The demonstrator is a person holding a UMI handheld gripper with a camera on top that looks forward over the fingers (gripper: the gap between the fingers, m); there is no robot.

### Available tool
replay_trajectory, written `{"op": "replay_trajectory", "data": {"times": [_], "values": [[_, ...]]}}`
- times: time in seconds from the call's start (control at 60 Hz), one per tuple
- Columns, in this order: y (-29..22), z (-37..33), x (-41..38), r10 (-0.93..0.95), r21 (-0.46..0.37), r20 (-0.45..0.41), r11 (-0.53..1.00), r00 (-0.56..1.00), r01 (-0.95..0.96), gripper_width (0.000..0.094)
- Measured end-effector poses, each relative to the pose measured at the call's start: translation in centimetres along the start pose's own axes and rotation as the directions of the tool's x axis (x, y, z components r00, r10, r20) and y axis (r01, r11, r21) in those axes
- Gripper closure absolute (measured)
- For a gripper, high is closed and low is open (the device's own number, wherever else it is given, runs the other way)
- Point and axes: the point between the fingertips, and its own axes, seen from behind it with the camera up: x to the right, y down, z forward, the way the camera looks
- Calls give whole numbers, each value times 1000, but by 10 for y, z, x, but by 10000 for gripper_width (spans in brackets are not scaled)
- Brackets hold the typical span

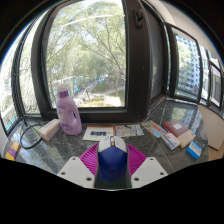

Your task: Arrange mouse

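Note:
A dark blue computer mouse point(112, 163) with a light scroll wheel sits between my gripper's point(112, 160) two fingers. The magenta pads point(90, 157) press on both of its sides. The mouse is held up off the dark marbled desk point(60, 150), pointing toward the bay window. The lower part of the mouse is hidden by the fingers.
A pink-purple bottle point(68, 112) stands beyond the fingers at the left, beside a small tan box point(48, 129). Flat white papers point(100, 131) lie just ahead. Several small boxes and packets point(180, 134) crowd the right side. Windows point(88, 50) enclose the far edge.

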Motion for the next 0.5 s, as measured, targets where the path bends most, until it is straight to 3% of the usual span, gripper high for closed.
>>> {"op": "replay_trajectory", "data": {"times": [0.117,0.233,0.35,0.4,0.467,0.5], "values": [[83,22,-32,-19,-144,20,989,1000,22,551],[129,33,-44,-33,-227,23,973,999,37,487],[145,35,-52,-24,-263,34,964,999,32,402],[141,31,-51,-37,-250,22,967,999,41,309],[134,20,-48,-49,-255,-1,966,999,47,104],[129,12,-48,-48,-243,-11,969,999,44,67]]}}
